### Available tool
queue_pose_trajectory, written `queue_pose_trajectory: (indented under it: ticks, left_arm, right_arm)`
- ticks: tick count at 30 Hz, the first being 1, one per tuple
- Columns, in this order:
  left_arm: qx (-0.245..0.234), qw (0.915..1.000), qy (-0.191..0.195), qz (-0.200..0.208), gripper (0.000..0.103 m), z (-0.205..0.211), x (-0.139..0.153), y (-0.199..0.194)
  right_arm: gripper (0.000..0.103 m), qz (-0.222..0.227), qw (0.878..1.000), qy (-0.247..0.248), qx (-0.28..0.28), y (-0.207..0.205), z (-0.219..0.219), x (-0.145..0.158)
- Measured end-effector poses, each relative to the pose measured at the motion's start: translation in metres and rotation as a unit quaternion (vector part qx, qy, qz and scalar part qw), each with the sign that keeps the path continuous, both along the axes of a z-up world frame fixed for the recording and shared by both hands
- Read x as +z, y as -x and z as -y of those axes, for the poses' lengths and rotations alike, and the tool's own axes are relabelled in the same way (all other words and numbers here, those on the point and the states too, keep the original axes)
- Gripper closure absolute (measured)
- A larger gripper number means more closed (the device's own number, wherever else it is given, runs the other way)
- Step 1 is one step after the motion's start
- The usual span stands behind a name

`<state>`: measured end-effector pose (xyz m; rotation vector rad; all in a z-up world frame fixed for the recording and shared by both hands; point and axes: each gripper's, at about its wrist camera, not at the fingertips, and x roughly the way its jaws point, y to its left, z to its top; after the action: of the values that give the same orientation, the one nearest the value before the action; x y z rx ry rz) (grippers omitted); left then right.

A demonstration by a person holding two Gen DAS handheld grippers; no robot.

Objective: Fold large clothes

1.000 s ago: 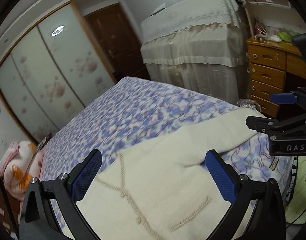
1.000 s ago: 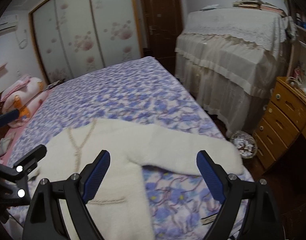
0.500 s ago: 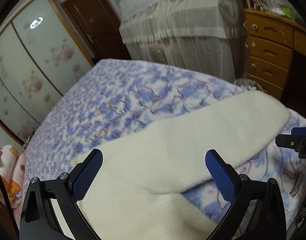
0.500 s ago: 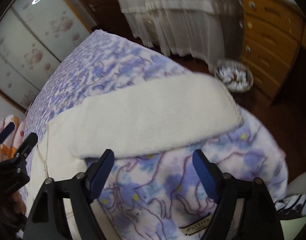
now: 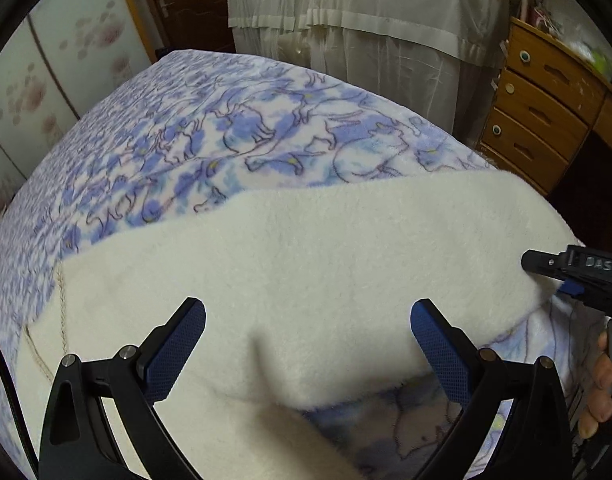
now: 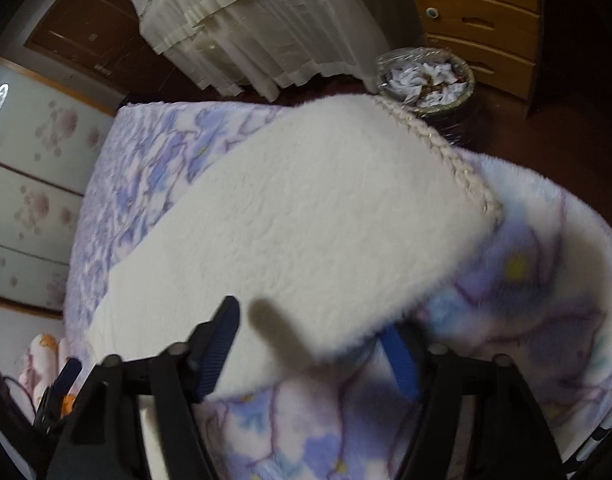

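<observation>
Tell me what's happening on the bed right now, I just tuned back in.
A person with a gripper in each hand is starting to fold a cream fleece garment spread on the floral bedspread. The right gripper has just been closing on the lower edge of the outstretched sleeve, one finger above it and one beneath. The left gripper hangs open over the sleeve nearer the body, gripping nothing yet.
</observation>
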<state>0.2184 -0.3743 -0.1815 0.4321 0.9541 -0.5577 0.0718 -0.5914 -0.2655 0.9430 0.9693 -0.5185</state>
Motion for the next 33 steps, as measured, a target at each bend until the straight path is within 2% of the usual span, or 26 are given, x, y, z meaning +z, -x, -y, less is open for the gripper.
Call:
queue_pose_trajectory:
  ticks: [1,2,4,6,8,10,13,16,19,22,25,28,29,30,33]
  left_arm:
    - [0.003,1.0000,0.002,-0.001,0.002,-0.004,0.002,0.000]
    - [0.006,1.0000,0.006,-0.002,0.002,-0.008,0.004,0.000]
    - [0.013,0.9998,0.015,0.001,0.002,-0.022,0.014,0.000]
    - [0.023,0.9993,0.030,0.006,0.002,-0.042,0.028,0.001]
    - [0.036,0.9983,0.046,0.008,0.002,-0.066,0.043,-0.002]
    - [0.051,0.9969,0.059,0.012,0.002,-0.096,0.057,-0.003]
    - [0.075,0.9944,0.071,0.023,0.002,-0.144,0.073,-0.004]
    - [0.104,0.9915,0.076,0.021,0.002,-0.194,0.078,-0.007]
    - [0.127,0.9888,0.078,0.006,0.002,-0.234,0.068,-0.008]
    - [0.140,0.9868,0.078,-0.026,0.002,-0.259,0.047,-0.007]
    - [0.142,0.9827,0.099,-0.067,0.002,-0.270,0.027,-0.005]
    - [0.140,0.9759,0.132,-0.103,0.002,-0.269,0.009,-0.001]
    - [0.138,0.9733,0.144,-0.114,0.002,-0.268,0.005,-0.001]
    - [0.136,0.9701,0.155,-0.127,0.002,-0.265,0.000,-0.001]
    - [0.131,0.9575,0.196,-0.166,0.002,-0.253,-0.012,-0.004]
  right_arm:
    - [0.074,-0.001,1.000,0.014,0.002,-0.004,0.000,0.004]
    - [0.091,0.004,1.000,0.023,0.005,-0.005,-0.001,0.009]
    - [0.094,0.020,0.998,0.055,0.010,-0.008,-0.007,0.029]
    - [0.095,0.055,0.991,0.118,0.038,-0.013,-0.028,0.065]
    - [0.095,0.094,0.976,0.175,0.084,-0.023,-0.060,0.103]
    - [0.095,0.128,0.959,0.212,0.137,-0.033,-0.097,0.132]
    - [0.094,0.164,0.931,0.235,0.227,-0.052,-0.158,0.154]
    - [0.094,0.171,0.910,0.226,0.303,-0.071,-0.212,0.148]
    - [0.091,0.143,0.899,0.199,0.362,-0.085,-0.255,0.115]
    - [0.088,0.084,0.889,0.184,0.411,-0.092,-0.289,0.067]
    - [0.082,0.011,0.875,0.212,0.434,-0.089,-0.308,0.031]
    - [0.076,0.028,0.871,0.216,0.440,-0.071,-0.313,0.034]
    - [0.070,0.039,0.871,0.211,0.442,-0.065,-0.310,0.037]
    - [0.064,0.049,0.871,0.211,0.440,-0.057,-0.307,0.044]
    - [0.059,0.065,0.868,0.227,0.437,-0.045,-0.309,0.056]
